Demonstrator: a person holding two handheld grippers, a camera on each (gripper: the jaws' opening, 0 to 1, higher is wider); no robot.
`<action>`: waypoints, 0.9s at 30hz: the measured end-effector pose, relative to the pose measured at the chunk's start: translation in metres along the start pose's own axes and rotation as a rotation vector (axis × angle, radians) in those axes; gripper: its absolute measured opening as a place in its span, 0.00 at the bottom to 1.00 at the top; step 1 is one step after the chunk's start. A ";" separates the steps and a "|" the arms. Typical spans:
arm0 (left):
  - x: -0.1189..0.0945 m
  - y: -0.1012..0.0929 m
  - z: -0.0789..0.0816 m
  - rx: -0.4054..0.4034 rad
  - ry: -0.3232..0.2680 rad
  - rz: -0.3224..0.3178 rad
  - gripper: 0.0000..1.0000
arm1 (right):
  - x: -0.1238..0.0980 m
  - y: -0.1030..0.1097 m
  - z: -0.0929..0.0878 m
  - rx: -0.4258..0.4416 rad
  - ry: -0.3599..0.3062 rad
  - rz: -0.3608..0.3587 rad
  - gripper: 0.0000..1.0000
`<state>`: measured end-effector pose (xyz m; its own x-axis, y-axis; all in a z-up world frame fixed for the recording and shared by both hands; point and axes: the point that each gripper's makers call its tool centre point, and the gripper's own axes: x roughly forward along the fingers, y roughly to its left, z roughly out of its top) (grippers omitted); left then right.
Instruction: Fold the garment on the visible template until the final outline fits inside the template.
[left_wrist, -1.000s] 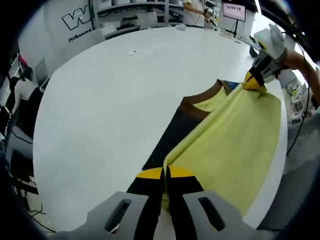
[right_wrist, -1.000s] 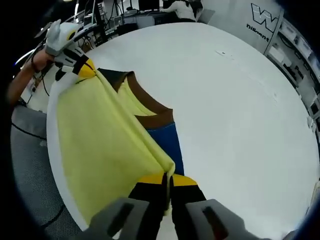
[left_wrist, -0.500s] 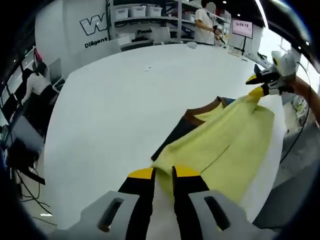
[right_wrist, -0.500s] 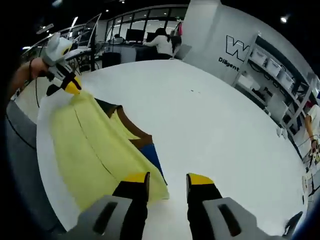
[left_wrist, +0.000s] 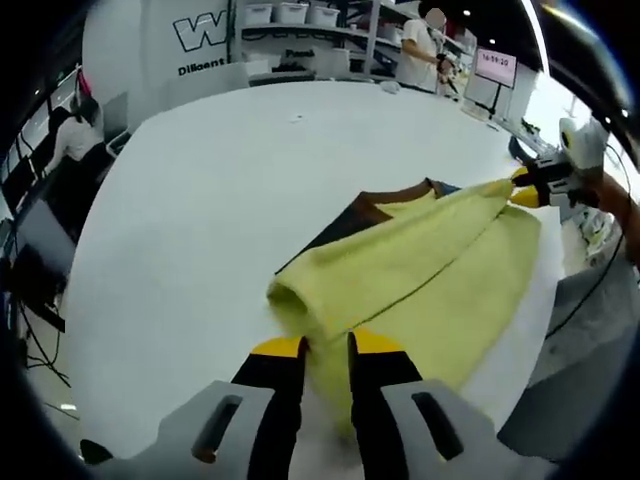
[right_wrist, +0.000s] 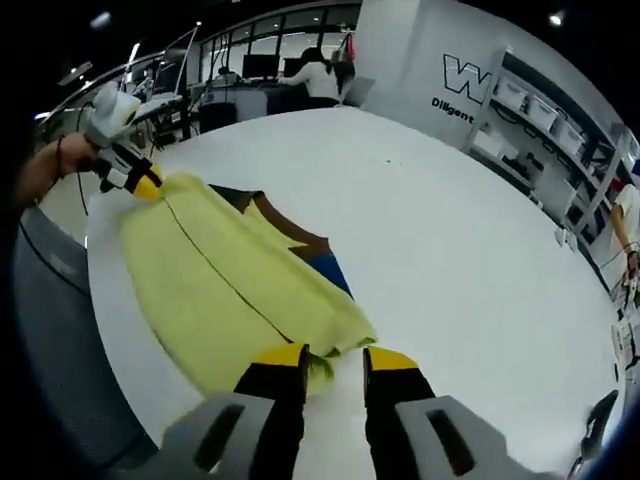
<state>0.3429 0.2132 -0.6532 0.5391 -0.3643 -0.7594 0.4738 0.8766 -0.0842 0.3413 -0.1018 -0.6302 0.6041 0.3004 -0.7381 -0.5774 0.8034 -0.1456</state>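
A yellow garment (left_wrist: 430, 265) with a brown collar (left_wrist: 395, 195) lies folded over near the round white table's edge. A rolled fold runs along its far side. Black (left_wrist: 335, 228) and blue (left_wrist: 448, 187) parts of the template peek out beside the collar. My left gripper (left_wrist: 325, 350) hangs open just over the garment's near corner, and cloth shows under the gap between its jaws. From the other end the garment (right_wrist: 225, 285), collar (right_wrist: 290, 235) and blue patch (right_wrist: 330, 270) appear again. My right gripper (right_wrist: 332, 358) is open at that corner. The left gripper (right_wrist: 140, 182) and right gripper (left_wrist: 535, 190) each show at the far corner.
The white table (left_wrist: 210, 200) stretches wide beyond the garment, and its rim (right_wrist: 110, 330) runs close along the garment's outer side. Grey floor lies past that edge. Shelves, desks, a wall screen (left_wrist: 495, 65) and people stand far behind.
Both grippers, shut on the raised fold a second ago, have opened and let it go. The fold now rests on the table, and both grippers have drawn back slightly.
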 end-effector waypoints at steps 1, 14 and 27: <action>0.002 0.001 0.001 -0.011 -0.004 0.006 0.11 | 0.001 0.000 0.000 0.016 -0.002 -0.001 0.10; -0.004 -0.002 0.018 -0.169 -0.062 -0.069 0.00 | 0.000 -0.008 0.017 0.196 -0.064 0.009 0.00; 0.002 0.038 0.067 -0.406 -0.212 -0.057 0.00 | 0.015 -0.044 0.036 0.295 -0.084 -0.059 0.00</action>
<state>0.4086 0.2247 -0.6150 0.6704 -0.4349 -0.6012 0.2188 0.8901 -0.3999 0.3953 -0.1137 -0.6106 0.6823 0.2807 -0.6750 -0.3632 0.9315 0.0202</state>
